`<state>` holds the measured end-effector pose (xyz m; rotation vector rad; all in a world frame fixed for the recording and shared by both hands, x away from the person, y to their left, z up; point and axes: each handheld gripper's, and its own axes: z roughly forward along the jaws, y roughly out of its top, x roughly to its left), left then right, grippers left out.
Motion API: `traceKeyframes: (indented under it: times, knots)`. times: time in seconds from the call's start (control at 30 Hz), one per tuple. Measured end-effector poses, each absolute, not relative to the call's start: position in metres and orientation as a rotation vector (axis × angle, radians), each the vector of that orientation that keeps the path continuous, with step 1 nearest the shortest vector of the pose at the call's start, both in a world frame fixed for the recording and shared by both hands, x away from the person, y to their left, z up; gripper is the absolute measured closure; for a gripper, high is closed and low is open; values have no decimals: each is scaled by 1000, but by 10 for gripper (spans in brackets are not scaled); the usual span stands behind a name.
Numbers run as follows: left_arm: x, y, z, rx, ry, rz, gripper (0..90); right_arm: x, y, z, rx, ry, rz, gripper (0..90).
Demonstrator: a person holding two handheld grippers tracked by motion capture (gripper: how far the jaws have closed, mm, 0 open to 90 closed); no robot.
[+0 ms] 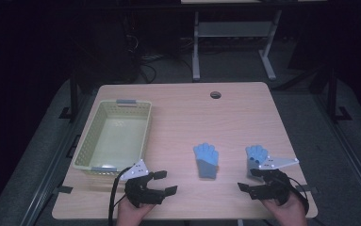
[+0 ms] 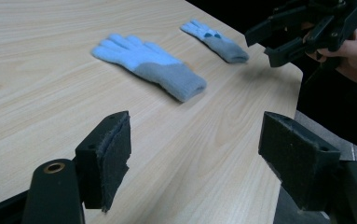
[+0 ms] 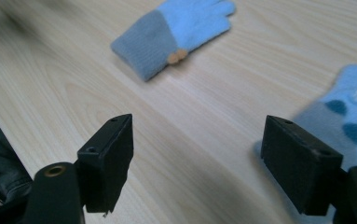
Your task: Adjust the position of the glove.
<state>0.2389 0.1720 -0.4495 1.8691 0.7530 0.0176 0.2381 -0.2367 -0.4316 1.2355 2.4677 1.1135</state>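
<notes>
In the high view two blue gloves lie on the worktop (image 1: 178, 113) toward its near right corner: the middle glove (image 1: 206, 160) sits between the two grippers and apart from both, while the right glove (image 1: 256, 157) lies just beyond the right gripper (image 1: 250, 181), whose jaws stand wide, and the left gripper (image 1: 165, 182), also wide, hovers at the near edge beside the basket (image 1: 113, 136). In the left gripper view the jaws gape wide over bare wood, the middle glove (image 2: 150, 65) well ahead of them and the right glove (image 2: 216, 41) farther off near the worktop's edge. In the right gripper view the jaws are wide apart, the right glove (image 3: 346, 116) just behind the right-hand jaw and the middle glove (image 3: 176, 32) well ahead, touching neither.
</notes>
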Motion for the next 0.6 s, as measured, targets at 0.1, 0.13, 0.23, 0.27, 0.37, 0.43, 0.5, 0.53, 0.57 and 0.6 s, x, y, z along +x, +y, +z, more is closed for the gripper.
traceKeyframes:
  times: [0.1,0.13,0.23,0.27,0.37,0.43,0.5,0.53,0.57,0.6]
  knots:
    - [238,170,-450,1873,750,14,250,241,-240,-427,1236,2461,1111,244]
    - [238,169,-451,1873,751,13,250,243,-240,-426,1239,2457,1107,245]
    - [237,169,-451,1875,751,13,250,249,-242,-421,1227,2462,1073,246]
    - [237,169,-451,1878,746,11,250,251,-243,-420,1222,2462,1065,246]
    - [236,169,-450,1867,747,12,250,255,-244,-417,1228,2473,1041,253]
    - [237,168,-450,1870,748,12,250,259,-245,-415,1217,2482,1027,265]
    - [237,167,-452,1872,753,7,250,263,-247,-414,1218,2485,1017,271]
    - [238,167,-453,1875,754,8,250,267,-249,-413,1231,2490,1005,271]
    - [238,167,-453,1875,754,8,250,270,-250,-412,1230,2494,998,272]
    - [238,167,-452,1875,751,10,250,271,-251,-412,1234,2492,999,274]
